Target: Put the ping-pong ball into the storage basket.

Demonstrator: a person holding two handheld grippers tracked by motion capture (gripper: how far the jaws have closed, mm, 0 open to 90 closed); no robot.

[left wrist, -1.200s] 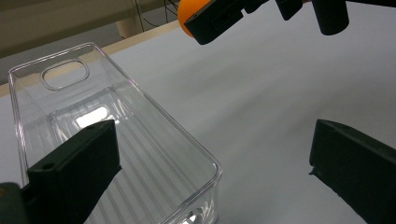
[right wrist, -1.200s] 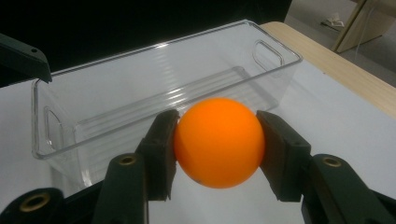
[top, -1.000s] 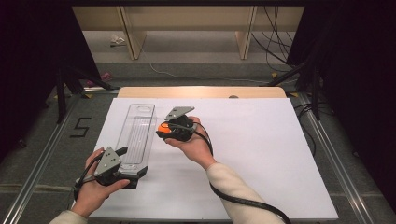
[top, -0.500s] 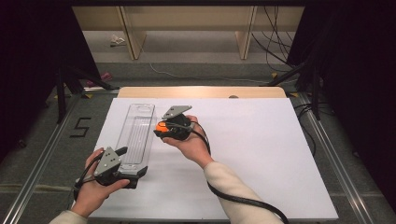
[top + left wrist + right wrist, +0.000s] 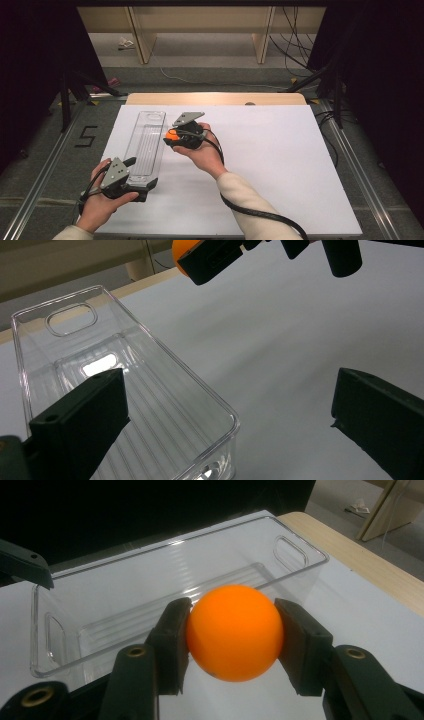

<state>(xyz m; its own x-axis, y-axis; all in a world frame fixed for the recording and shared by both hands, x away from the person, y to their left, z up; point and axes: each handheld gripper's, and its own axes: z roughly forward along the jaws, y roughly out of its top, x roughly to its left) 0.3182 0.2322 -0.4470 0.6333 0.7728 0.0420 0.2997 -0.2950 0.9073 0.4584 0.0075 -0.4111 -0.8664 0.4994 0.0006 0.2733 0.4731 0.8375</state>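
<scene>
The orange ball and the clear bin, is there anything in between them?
No. In the right gripper view, the ball hangs before the bin; nothing lies between.

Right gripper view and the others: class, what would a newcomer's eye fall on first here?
The orange ball stands out, pinched between the right gripper jaws beside the clear plastic tray. That long tray lies on the white table, and the left gripper, jaws wide, sits at its near end.
</scene>
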